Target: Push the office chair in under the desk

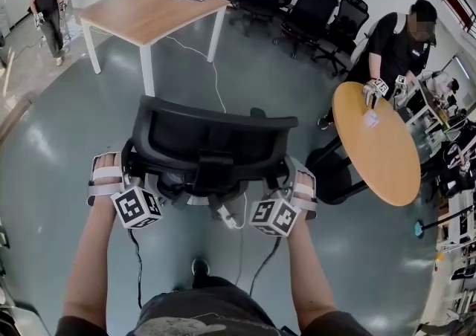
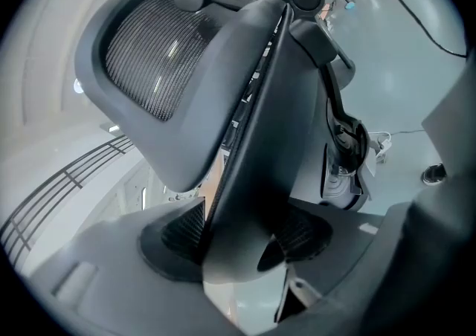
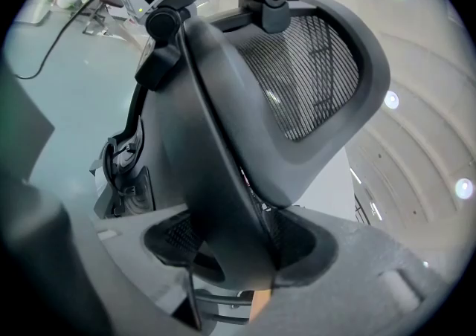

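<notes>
Clamping the backrest edges of the office chair [image 1: 212,132], the left gripper [image 2: 242,244] at seven o'clock and the right gripper [image 3: 236,247] at five each pinch its frame, likely for two-handed steering. Beyond, the desk [image 1: 146,13] stands at eleven o'clock, well apart, so the chair is not yet under it.

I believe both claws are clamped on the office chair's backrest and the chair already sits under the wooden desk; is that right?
Not quite. The left claw and right claw do clamp the backrest, but the head view shows the chair on open floor, short of the wooden desk.
</notes>
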`<state>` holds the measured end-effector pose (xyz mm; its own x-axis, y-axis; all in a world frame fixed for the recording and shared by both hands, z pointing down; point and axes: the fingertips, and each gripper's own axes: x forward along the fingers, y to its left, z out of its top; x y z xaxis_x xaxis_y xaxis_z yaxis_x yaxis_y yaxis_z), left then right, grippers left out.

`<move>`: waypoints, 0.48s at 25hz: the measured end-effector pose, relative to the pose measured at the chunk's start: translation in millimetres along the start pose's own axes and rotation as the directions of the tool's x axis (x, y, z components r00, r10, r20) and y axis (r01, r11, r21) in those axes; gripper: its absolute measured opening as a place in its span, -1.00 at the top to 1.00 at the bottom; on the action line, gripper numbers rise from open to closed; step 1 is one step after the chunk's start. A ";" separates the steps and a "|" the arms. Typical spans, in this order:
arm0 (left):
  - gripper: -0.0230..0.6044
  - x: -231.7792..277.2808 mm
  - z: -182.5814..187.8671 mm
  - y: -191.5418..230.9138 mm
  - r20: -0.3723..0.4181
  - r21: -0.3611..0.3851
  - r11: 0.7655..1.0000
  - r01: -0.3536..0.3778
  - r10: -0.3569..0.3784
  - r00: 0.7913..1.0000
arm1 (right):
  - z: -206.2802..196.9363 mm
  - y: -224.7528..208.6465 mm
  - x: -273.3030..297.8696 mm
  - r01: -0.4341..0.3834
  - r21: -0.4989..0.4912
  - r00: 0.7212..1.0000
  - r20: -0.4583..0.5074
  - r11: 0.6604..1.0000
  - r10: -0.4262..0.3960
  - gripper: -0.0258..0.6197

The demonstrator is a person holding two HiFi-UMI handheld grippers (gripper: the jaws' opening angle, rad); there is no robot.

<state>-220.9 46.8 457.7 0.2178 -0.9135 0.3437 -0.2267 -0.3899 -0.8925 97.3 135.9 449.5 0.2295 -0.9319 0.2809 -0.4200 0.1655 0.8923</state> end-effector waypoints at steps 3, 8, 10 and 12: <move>-0.01 15.0 2.7 3.6 -0.011 -0.003 1.000 -0.007 0.007 1.000 | 1.1 -6.1 20.8 -0.001 -0.003 1.000 0.011 1.000 0.001 0.15; -0.02 29.7 2.1 -3.9 -0.014 -0.007 1.000 -0.025 0.025 1.000 | -2.8 -1.5 39.5 0.002 -0.013 1.000 0.024 1.000 -0.002 0.15; -0.02 36.8 4.0 3.2 -0.019 -0.012 1.000 -0.024 0.024 1.000 | 0.5 -8.2 47.5 0.004 -0.014 1.000 0.027 1.000 -0.004 0.15; -0.02 40.7 6.1 8.3 -0.020 -0.012 1.000 -0.023 0.023 1.000 | 2.6 -13.9 52.8 0.004 -0.012 1.000 0.027 1.000 -0.003 0.14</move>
<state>-208.2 7.1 462.5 0.1937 -0.9243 0.3288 -0.2430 -0.3699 -0.8967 112.9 83.5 451.0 0.2073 -0.9408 0.2683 -0.4083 0.1660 0.8976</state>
